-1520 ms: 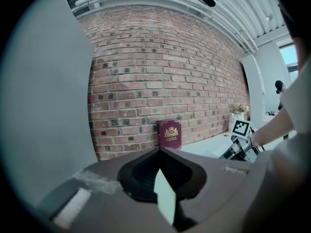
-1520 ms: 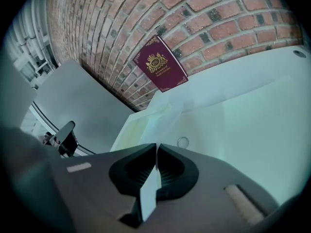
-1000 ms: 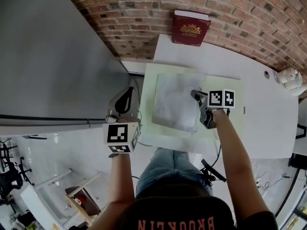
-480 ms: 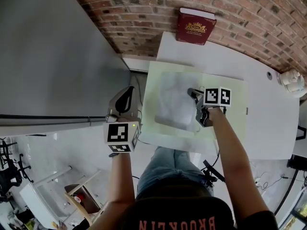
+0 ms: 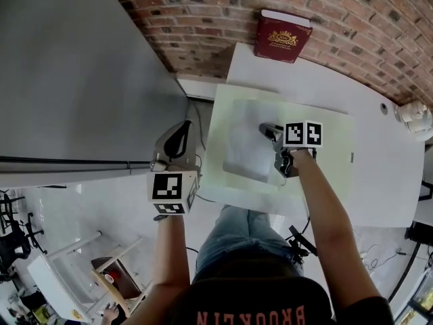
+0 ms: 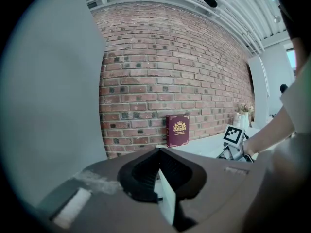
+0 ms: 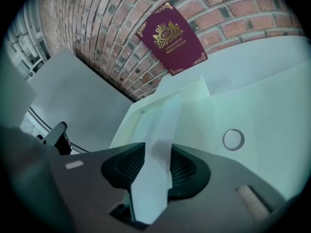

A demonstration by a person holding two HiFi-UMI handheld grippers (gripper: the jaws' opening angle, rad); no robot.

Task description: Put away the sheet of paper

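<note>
A white sheet of paper (image 5: 245, 149) lies on a pale green folder (image 5: 328, 156) on the white table (image 5: 385, 181). My right gripper (image 5: 268, 133) sits at the sheet's right edge. In the right gripper view the paper (image 7: 163, 130) runs up between the jaws of that gripper (image 7: 156, 166). The jaws are opening and there is slack beside the sheet. My left gripper (image 5: 177, 135) hangs off the table's left side, over the floor, shut with nothing in it. In its own view the left gripper (image 6: 159, 174) faces the brick wall.
A dark red book (image 5: 282, 37) leans on the brick wall at the table's far edge. A white ornament (image 5: 414, 117) stands at the right. A big grey panel (image 5: 67, 80) fills the left. A round grommet (image 7: 233, 140) sits in the tabletop.
The right gripper has shifted a little to the left over the folder with the sheet's edge. Its jaws have parted. The left gripper has stayed where it was.
</note>
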